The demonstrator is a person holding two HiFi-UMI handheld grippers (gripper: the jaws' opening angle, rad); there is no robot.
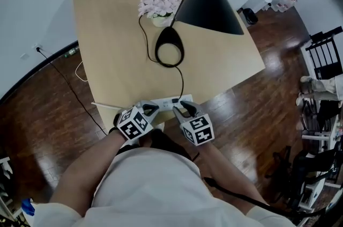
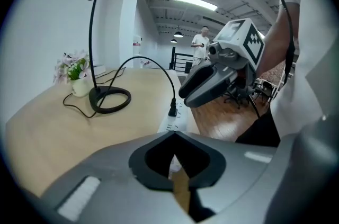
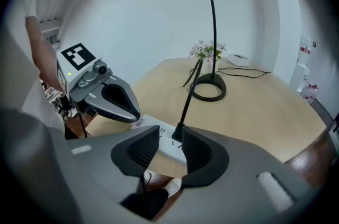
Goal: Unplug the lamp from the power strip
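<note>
Closest to the camera was the person's white shirt (image 1: 144, 183), and just past it both grippers reached the near edge of the table (image 1: 112, 49). On this edge lay the white strip (image 1: 172, 103). At its left end, the left gripper (image 2: 175, 135) had its jaws together, tips meeting, with nothing held between them. The right gripper (image 3: 170, 146) had its jaws apart. The black plug (image 3: 178, 133) stood in the gap just beyond their tips, seated in the strip. From the plug the cord (image 1: 181, 78) ran over the table to the ring base of the lamp (image 1: 169, 49), near the middle. Pink flowers (image 1: 158, 5) stood just behind the base, toward the far edge.
</note>
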